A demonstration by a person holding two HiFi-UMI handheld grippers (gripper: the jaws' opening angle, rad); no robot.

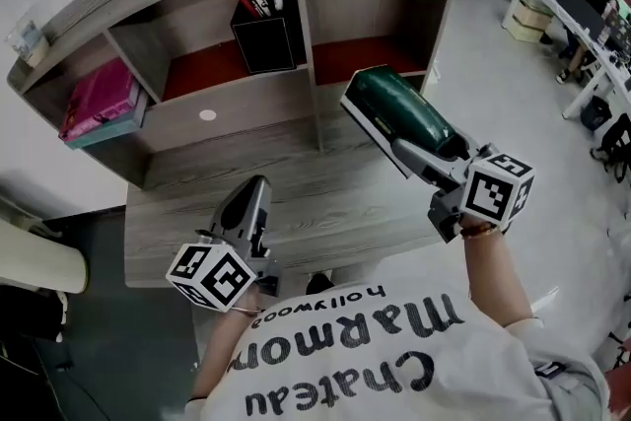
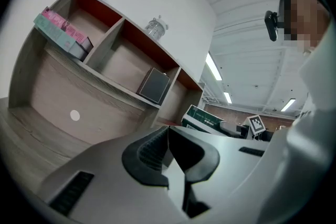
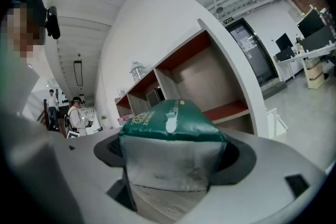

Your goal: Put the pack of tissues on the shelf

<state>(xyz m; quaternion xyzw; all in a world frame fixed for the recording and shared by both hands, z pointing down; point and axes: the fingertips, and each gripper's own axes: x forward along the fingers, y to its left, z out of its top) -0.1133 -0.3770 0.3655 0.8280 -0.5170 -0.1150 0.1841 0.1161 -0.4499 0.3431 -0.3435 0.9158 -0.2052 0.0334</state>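
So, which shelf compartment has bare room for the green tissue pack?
The right compartment is bare. The middle compartment is free only left of the black box. The left compartment is crowded by the pink pack.

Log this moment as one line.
right gripper: shut on pack of tissues | pack: held in air in front of shelf, right bay, not yet in | left gripper: shut, empty

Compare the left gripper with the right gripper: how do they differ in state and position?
The right gripper is shut on the green pack of tissues; the left gripper is shut on nothing. The right gripper reaches out near the right compartment of the shelf; the left gripper sits back over the desk, nearer the person. Both point toward the shelf.
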